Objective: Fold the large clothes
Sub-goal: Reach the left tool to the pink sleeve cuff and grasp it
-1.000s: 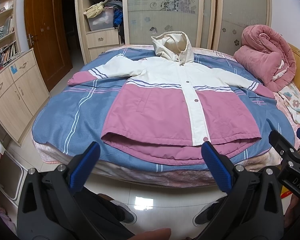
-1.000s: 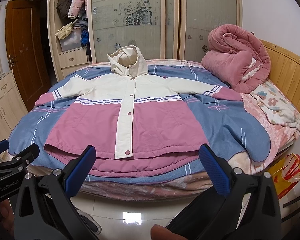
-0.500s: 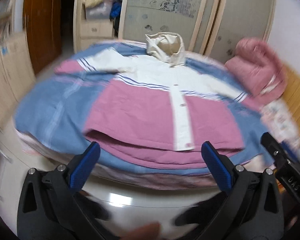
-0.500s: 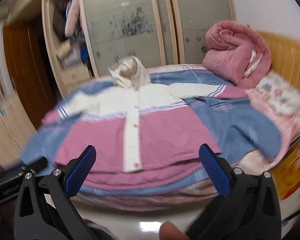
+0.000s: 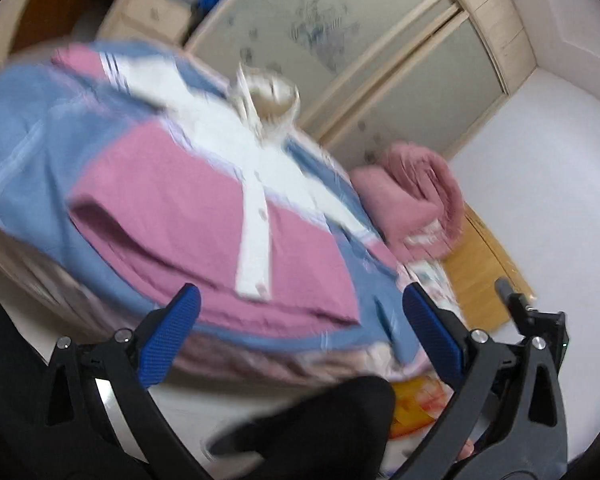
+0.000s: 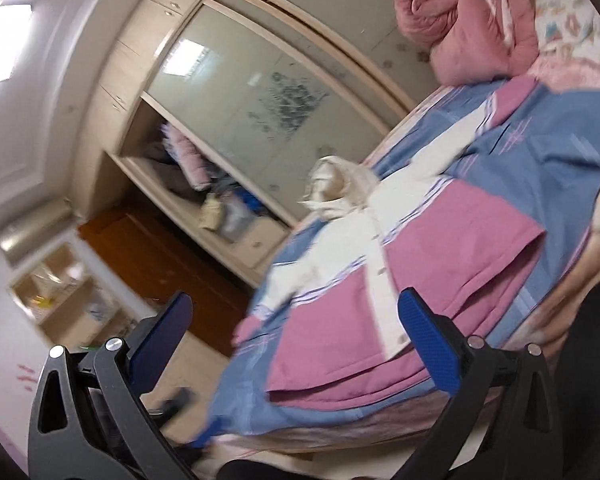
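While both cameras are tilted and the pictures are smeared with blur, the hooded jacket (image 5: 204,200) can be made out lying flat and face up on the blue bedspread (image 5: 24,168), sleeves spread to either side, cream above and pink below, with a cream button strip down the middle and the hood toward the wardrobe (image 5: 340,40). The left gripper (image 5: 300,332) stands short of the foot of the bed with its blue-padded jaws spread wide and nothing between them; the jacket's pink hem shows just beyond the tips. The right gripper (image 6: 294,334) is likewise gaping and empty, canted so that the bed slopes across its view, its right pad overlapping the lower end of the button strip in the picture. A rolled pink quilt (image 6: 464,20) sits at the head end beside the wooden headboard (image 5: 480,264). A dark trouser leg (image 5: 320,432) shows below the left gripper.
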A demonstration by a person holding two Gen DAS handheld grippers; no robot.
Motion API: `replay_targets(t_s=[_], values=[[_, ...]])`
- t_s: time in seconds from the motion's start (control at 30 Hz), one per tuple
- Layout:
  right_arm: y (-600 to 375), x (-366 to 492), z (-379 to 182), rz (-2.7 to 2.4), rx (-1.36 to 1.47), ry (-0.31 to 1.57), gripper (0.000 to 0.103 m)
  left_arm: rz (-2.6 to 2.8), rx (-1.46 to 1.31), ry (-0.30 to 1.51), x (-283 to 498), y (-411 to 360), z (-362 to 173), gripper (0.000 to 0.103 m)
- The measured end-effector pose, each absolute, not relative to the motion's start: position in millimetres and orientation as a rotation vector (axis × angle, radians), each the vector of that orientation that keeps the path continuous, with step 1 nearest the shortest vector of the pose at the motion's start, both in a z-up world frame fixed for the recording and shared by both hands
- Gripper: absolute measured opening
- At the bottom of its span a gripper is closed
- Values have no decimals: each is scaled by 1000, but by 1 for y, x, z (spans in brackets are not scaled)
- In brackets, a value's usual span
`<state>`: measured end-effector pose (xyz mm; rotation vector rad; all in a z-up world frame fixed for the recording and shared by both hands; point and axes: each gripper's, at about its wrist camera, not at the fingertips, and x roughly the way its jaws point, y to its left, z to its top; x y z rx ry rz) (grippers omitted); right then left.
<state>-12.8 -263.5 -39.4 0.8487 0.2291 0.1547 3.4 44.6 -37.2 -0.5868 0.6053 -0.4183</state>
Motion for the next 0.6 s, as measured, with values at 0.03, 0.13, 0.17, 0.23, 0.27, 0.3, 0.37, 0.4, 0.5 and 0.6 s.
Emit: replay_targets(t_s=[0.03, 0.13, 0.17, 0.23, 0.27, 0.3, 0.37, 0.4, 0.5, 0.6], values=[[-261, -10, -37, 115, 797, 249, 102, -370, -561, 546, -2, 48, -24, 101], [-250, 2, -39, -18, 637, 287, 102, -415, -600, 403, -5, 69, 19, 101], [-247, 12, -44, -85, 578, 315, 102, -431, -618, 352, -7, 77, 37, 101], [-243, 20, -51, -140, 502, 344, 102, -454, -693, 208, -23, 99, 80, 101], [-240, 23, -52, -168, 452, 352, 102, -478, -736, 142, -32, 106, 94, 101], [-238, 21, -54, -189, 425, 352, 102, -504, -772, 91, -40, 110, 104, 101], [-240, 23, -62, -213, 390, 352, 102, -568, -865, -9, -58, 118, 136, 101], [-241, 25, -64, -218, 384, 357, 102, -580, -893, -27, -63, 120, 145, 101], [-244, 21, -69, -216, 397, 370, 102, -653, -1022, -53, -70, 120, 164, 101], [-245, 21, -73, -219, 417, 382, 102, -797, -1068, -51, -65, 118, 178, 101]])
